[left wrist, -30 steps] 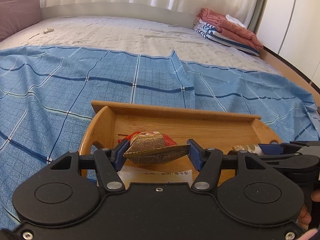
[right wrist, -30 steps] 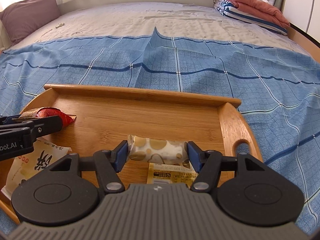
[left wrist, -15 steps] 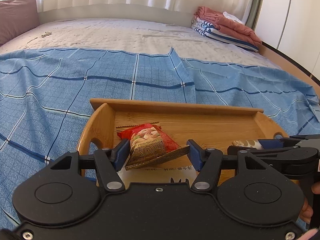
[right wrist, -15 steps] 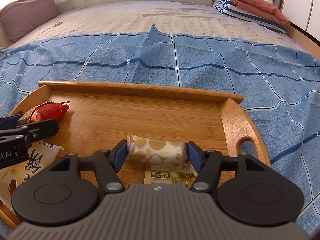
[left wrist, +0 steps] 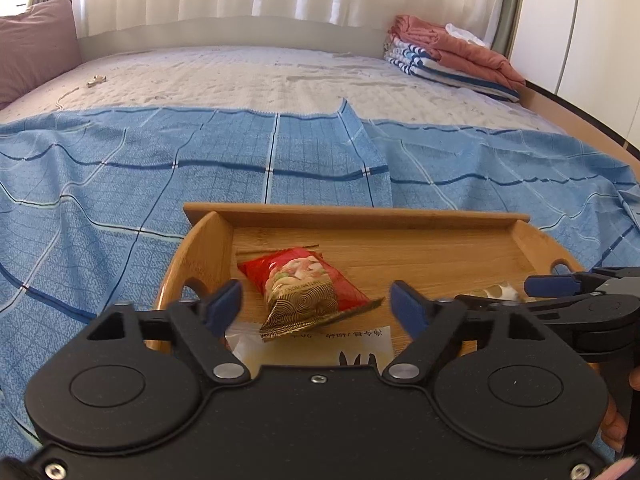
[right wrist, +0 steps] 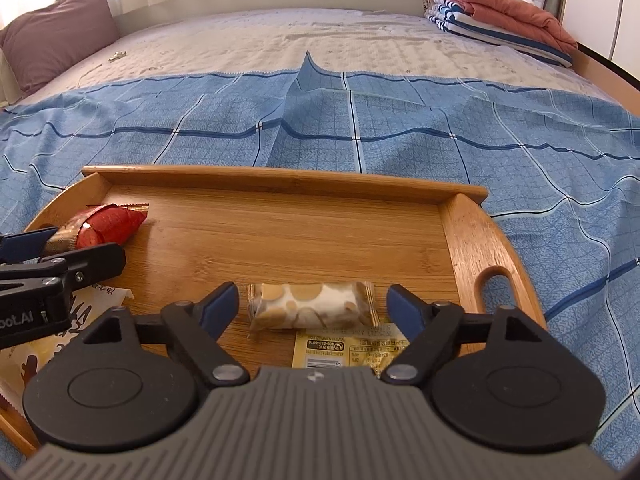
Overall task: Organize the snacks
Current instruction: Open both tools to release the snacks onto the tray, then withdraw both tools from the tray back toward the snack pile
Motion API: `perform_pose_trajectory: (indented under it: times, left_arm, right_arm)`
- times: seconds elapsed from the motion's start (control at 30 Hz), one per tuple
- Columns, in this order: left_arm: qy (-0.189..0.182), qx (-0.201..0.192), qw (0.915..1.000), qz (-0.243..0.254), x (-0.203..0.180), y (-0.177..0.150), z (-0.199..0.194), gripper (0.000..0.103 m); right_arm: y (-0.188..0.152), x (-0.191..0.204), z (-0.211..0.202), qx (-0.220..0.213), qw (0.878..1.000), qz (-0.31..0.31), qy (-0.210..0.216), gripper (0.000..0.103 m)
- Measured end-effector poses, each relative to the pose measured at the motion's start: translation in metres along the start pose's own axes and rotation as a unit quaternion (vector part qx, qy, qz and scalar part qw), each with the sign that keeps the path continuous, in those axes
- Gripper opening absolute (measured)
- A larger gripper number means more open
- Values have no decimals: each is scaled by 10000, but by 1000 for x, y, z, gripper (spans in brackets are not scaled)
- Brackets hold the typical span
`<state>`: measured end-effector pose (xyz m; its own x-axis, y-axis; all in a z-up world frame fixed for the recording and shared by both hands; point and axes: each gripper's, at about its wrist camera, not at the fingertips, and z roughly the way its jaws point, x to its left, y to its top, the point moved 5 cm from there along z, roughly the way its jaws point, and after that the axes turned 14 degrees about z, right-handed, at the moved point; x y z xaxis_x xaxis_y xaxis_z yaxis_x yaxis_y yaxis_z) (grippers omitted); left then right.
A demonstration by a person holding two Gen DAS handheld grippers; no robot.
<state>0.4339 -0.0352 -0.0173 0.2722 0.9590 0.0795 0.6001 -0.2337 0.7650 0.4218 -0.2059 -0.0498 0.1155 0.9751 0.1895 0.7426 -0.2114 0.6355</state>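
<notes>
Two tools in our hands, both w/ jaws spread apart & gripping nothing. Our left tool (left wrist: 316, 300) hangs over the near left end of the wooden tray (left wrist: 360, 216); btwn its blue fingertips (left wrist: 226, 300) we see the red-and-gold snack packet (left wrist: 304, 290), lying loose on the tray floor w/ clear gaps either side. Its near end overlaps a white packet w/ dark lettering (left wrist: 320, 340) that lies at the tray's near edge, partly hidden under the tool body.

Our right tool (right wrist: 314, 306) hangs over the near right part of the same tray (right wrist: 280, 178). Btwn its fingertips (right wrist: 404, 306) lies the spotted cream-and-tan wrapped snack (right wrist: 312, 306), crosswise on the wood, not touched by either pad. Just near of it, a yellow packet (right wrist: 348, 346) w/ fine print, touching or nearly so; we can't tell which.

From the right wrist view the left tool shows at the far left, over the red packet & white packet. Tray sits on a blue checked sheet (right wrist: 360, 128) spread across the bed. Folded blankets (right wrist: 500, 12) lie at the far right, a mauve pillow (right wrist: 56, 32) far left.
</notes>
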Motion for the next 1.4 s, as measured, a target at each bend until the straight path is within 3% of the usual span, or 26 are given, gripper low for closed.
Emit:
perform_pose_trajectory:
  times: [0.27, 0.77, 1.1, 1.4]
  left_arm:
    - [44, -267, 9991, 332, -7, 3, -33, 96]
    - [-116, -480, 9976, 478, -20, -30, -121, 99]
    - [-318, -687, 9955, 566, -34, -66, -186, 101]
    - [-299, -864, 9933, 713, -49, -113, -229, 101]
  right_arm:
    - [-6, -2, -27, -169, 9998, 38, 114, 93]
    - [-40, 5, -110, -529, 9969, -298, 494, 103]
    - [-85, 2, -169, -894, 9917, -543, 744, 103]
    - [-137, -8, -203, -1150, 9880, -789, 662, 103]
